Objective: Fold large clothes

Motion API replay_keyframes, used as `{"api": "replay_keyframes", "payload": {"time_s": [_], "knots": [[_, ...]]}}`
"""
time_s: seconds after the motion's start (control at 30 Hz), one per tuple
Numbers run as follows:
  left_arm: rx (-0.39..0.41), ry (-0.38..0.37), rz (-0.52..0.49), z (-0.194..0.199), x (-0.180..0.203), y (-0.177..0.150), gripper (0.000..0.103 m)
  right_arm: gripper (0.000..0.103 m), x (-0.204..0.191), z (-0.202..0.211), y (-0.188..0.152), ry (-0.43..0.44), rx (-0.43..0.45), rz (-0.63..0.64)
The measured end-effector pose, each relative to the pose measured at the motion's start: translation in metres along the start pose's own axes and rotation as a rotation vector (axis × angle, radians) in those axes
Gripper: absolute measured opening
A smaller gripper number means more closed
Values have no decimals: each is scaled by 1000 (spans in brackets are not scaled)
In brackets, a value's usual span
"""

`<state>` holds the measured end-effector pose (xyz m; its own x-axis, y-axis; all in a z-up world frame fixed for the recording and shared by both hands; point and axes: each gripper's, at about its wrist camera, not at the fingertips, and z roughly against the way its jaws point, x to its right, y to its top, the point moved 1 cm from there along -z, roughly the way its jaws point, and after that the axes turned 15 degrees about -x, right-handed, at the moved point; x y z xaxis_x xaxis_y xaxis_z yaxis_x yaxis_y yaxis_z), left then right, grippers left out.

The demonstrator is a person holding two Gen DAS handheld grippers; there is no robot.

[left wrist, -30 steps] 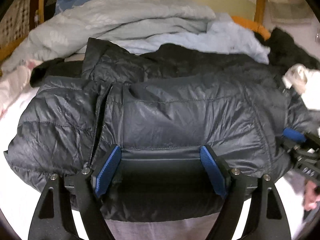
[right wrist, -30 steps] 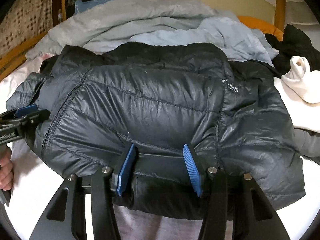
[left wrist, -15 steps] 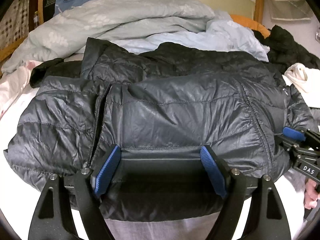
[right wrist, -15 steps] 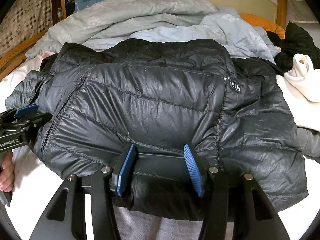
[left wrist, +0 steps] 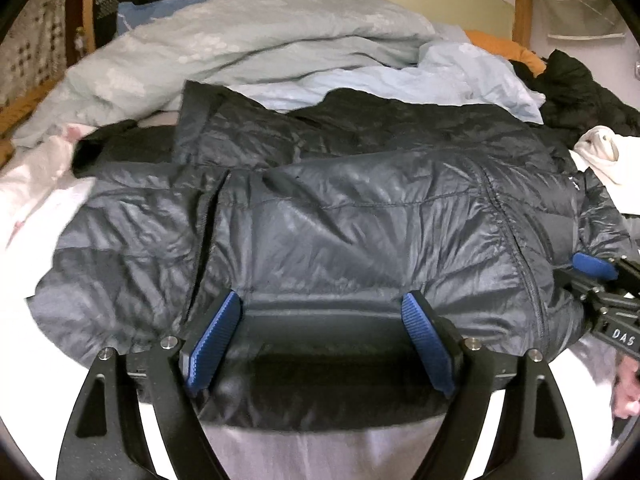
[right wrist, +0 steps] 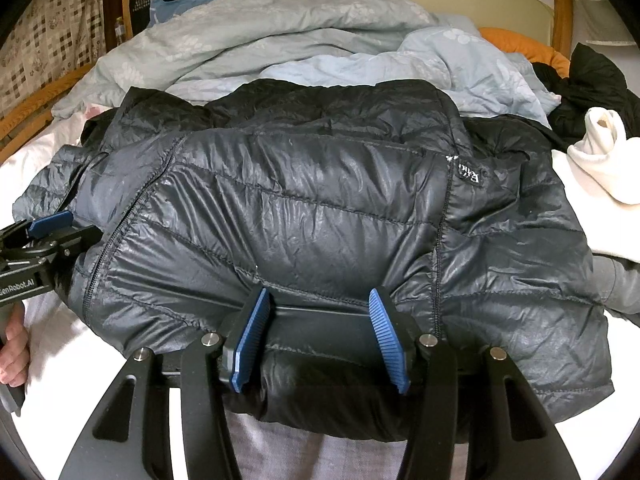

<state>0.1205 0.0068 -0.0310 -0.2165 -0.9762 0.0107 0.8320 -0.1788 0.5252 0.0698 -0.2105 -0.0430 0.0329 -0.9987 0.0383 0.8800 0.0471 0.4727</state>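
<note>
from the left wrist view, the dark puffer jacket (left wrist: 340, 232) lies across the white bed sheet (left wrist: 28, 332), already doubled over on itself, with its zipper (left wrist: 204, 236) running down near the left fold and the rumpled pale blue duvet (left wrist: 248, 52) heaped behind it. the left gripper (left wrist: 320, 334) stands spread wide, with the jacket's near folded edge lying between its blue pads (left wrist: 214, 340); whether the pads actually press the cloth cannot be told. from the right wrist view, the same jacket (right wrist: 312, 208) fills the middle, a small label (right wrist: 474, 178) showing on its right part and a cream garment (right wrist: 600, 156) just beside it. the right gripper (right wrist: 318, 340) is about half spread, the rolled near edge bulging between its pads (right wrist: 384, 340), which seem to squeeze it. judging by the shape, at least one fold is done; the bundle looks loose and uneven, so a further fold and tidying probably remain.
</note>
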Motion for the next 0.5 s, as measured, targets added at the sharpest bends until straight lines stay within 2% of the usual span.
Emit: {"api": "replay_keyframes", "payload": {"time_s": [0.1, 0.17, 0.27, 0.37, 0.4, 0.5], "knots": [[28, 10, -14, 27, 2, -8, 82, 60, -3, 26, -1, -6, 15, 36], [35, 1, -56, 47, 3, -13, 82, 73, -4, 49, -7, -5, 69, 53], [-28, 64, -126, 58, 4, -25, 82, 79, -10, 56, -18, 8, 63, 75], [-91, 62, -168, 58, 2, -37, 82, 79, -19, 44, -34, -22, -3, 119], [-107, 84, -195, 55, 5, -41, 82, 79, -24, 39, -39, -52, -19, 145], [-108, 242, -258, 39, 14, -46, 82, 79, -39, 29, -50, -183, -30, 245]]}}
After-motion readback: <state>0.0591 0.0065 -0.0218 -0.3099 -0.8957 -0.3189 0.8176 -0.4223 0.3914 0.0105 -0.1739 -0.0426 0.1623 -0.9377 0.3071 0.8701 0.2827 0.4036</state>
